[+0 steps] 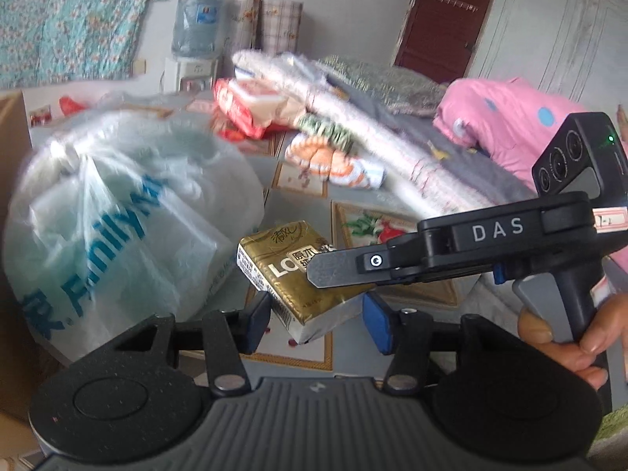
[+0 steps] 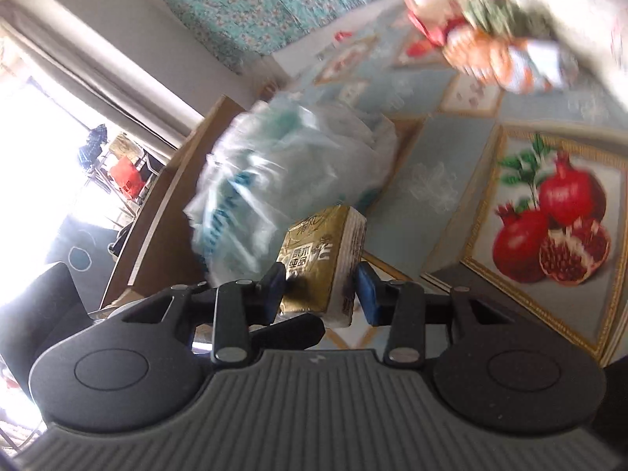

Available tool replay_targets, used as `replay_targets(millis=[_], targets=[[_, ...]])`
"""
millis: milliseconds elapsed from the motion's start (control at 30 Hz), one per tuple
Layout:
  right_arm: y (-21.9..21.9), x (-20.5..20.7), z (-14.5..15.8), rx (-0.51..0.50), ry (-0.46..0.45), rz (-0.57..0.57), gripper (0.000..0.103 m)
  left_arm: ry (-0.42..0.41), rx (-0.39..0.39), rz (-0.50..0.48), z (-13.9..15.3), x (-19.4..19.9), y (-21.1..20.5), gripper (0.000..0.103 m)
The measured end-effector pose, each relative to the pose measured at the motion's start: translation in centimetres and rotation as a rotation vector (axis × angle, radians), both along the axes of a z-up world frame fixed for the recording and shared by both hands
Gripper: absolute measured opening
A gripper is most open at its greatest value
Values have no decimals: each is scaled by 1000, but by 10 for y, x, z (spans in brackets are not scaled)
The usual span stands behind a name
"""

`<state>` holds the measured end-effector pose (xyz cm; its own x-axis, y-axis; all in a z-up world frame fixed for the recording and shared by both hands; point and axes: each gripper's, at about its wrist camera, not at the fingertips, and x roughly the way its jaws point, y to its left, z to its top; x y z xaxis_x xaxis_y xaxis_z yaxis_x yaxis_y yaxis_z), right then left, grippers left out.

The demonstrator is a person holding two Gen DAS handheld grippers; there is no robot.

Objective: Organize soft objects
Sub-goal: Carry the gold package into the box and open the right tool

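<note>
we have the gold tissue pack [image 2: 320, 267] up off the table [image 2: 428, 180], pinched in the right gripper [image 2: 320, 288]. in the right wrist view both pads press its two side faces, so that gripper is closed on the pack. the hold sits near the pack's lower end and most of its length sticks out past the pads, so we judge the grip to be a bit end-heavy.

the left gripper [image 1: 318, 320] is just under the same pack [image 1: 292, 274] in the left wrist view, jaws standing apart on either side of its lower corner. one pad looks close to the wrapper, but we see no squeeze, so we read it as open and not holding.

what could go wrong:
- the wrapper is glossy and the pack soft. if the right pads ease before the left ones close, it could slide out and drop onto the table.
- if the left gripper closes only on the corner, the pack may twist or pivot rather than transfer cleanly.
- the two grippers are very near each other, and the right one's finger [image 1: 337, 271] crosses the pack's face, so they could knock together.
- the tied plastic bag [image 1: 117, 212] lies just beside the pack and a swing that way could snag it.
</note>
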<state>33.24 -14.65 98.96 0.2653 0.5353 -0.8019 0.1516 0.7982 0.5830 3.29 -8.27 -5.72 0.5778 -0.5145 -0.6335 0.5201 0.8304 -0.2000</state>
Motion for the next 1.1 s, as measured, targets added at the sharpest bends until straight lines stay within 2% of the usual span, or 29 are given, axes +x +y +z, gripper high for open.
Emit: replay_targets(millis=[133, 233, 433, 567, 767, 933, 1033, 1100], targets=[[27, 19, 36, -12, -89, 80, 39, -100, -23, 37, 29, -15, 17, 53], [58, 40, 54, 4, -152, 163, 40, -164, -52, 102, 52, -23, 43, 53], [133, 93, 59, 96, -171, 333, 40, -223, -52, 269, 80, -25, 102, 53], [192, 126, 47, 147, -121, 440, 41, -192, -45, 381, 88, -16, 149, 53], [276, 165, 18, 176, -10, 542, 41, -88, -17, 506, 89, 16, 210, 53], [322, 197, -11, 166, 62, 547, 41, 0, -11, 574, 88, 56, 249, 53], [340, 212, -29, 151, 88, 532, 41, 43, -36, 621, 81, 75, 268, 55], [350, 219, -48, 155, 123, 535, 41, 72, -17, 666, 73, 87, 277, 57]])
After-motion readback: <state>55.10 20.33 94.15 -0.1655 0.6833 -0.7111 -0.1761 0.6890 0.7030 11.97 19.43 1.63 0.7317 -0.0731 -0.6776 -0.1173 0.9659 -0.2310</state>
